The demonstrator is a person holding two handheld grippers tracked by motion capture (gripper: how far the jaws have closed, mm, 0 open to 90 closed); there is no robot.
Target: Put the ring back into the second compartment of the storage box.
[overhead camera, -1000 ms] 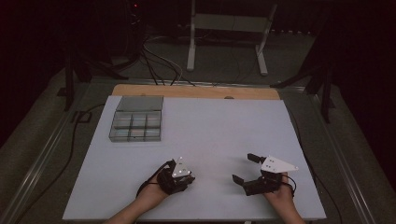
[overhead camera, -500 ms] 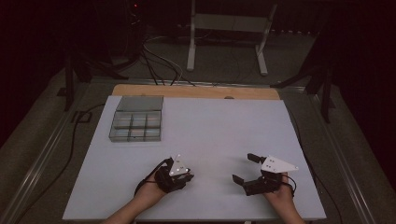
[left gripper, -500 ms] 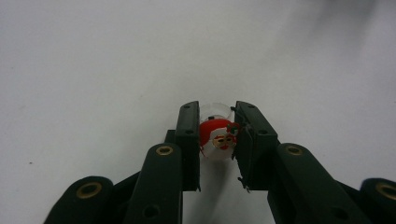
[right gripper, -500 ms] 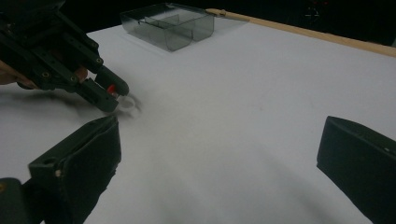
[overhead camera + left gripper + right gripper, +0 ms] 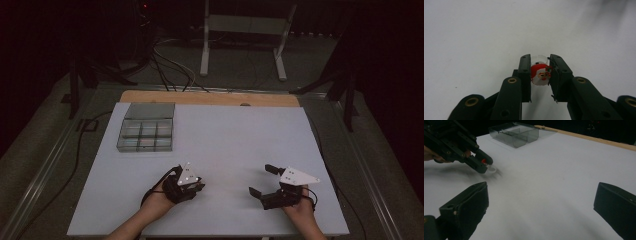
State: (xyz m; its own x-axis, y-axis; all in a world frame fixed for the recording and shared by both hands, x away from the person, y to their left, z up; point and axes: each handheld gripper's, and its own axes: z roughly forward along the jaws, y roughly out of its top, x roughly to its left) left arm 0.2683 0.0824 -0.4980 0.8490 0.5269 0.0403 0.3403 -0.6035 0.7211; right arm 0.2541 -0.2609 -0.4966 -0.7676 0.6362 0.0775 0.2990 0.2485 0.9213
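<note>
Two tools near table (image 5: 230, 130) front edge; left tool (image 5: 540, 72) grips Santa charm (image 5: 540, 75).

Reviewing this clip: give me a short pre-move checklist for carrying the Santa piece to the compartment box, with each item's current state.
1. Left hand-held gripper shut on the Santa charm: ok.
2. Charm lifted off the white table: cannot tell.
3. Right hand-held gripper open, holding nothing: ok.
4. Path to the compartment box free of objects: ok.
5. Box lid open: ok.
6. Which compartments are free: cannot tell.
</note>
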